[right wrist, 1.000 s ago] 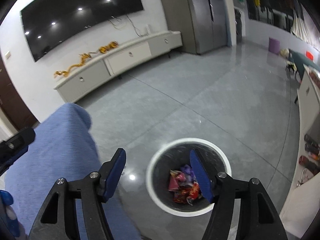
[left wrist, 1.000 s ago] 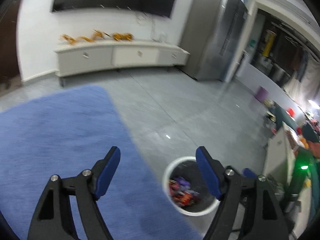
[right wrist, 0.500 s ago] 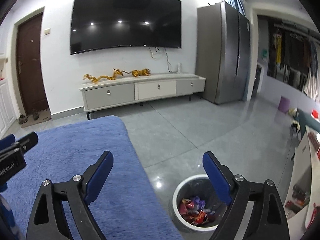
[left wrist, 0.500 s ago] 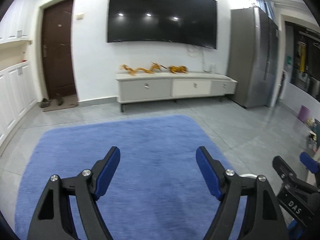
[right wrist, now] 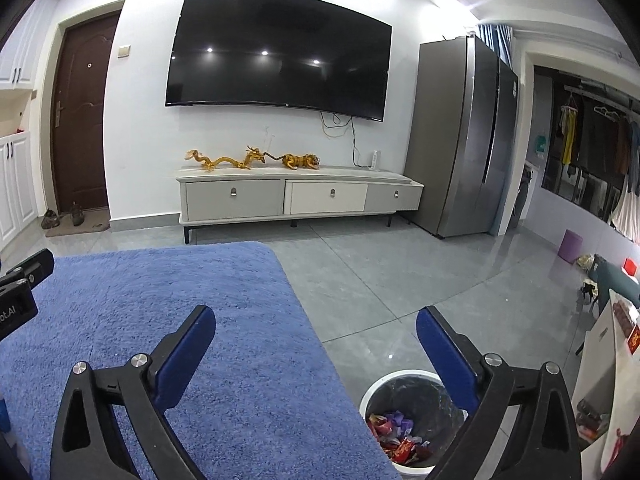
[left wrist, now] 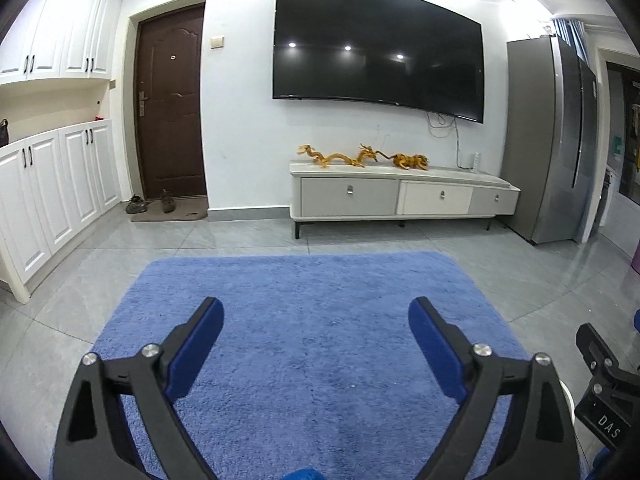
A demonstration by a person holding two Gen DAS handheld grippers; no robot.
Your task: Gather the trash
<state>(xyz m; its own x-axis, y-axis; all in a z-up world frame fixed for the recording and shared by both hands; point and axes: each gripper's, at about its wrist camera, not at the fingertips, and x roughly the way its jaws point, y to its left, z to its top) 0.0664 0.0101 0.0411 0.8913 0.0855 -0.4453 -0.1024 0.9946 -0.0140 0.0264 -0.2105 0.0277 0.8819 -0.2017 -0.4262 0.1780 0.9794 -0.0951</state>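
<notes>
Over rug [left wrist: 312,320], left gripper [left wrist: 316,312] hovering with jaws spread wide, holding nothing. Right gripper [right wrist: 316,320] likewise gaping, empty, straddling rug edge and grey floor [right wrist: 380,272]. Sitting on floor just beside rug, low right in right view: white bin [right wrist: 404,376], black liner, trash [right wrist: 396,436] — red and purple wrappers — lying inside. Partly hiding behind right finger. Facing TV [left wrist: 376,52], cabinet [left wrist: 400,196], fridge [right wrist: 464,136], door [left wrist: 170,104].
</notes>
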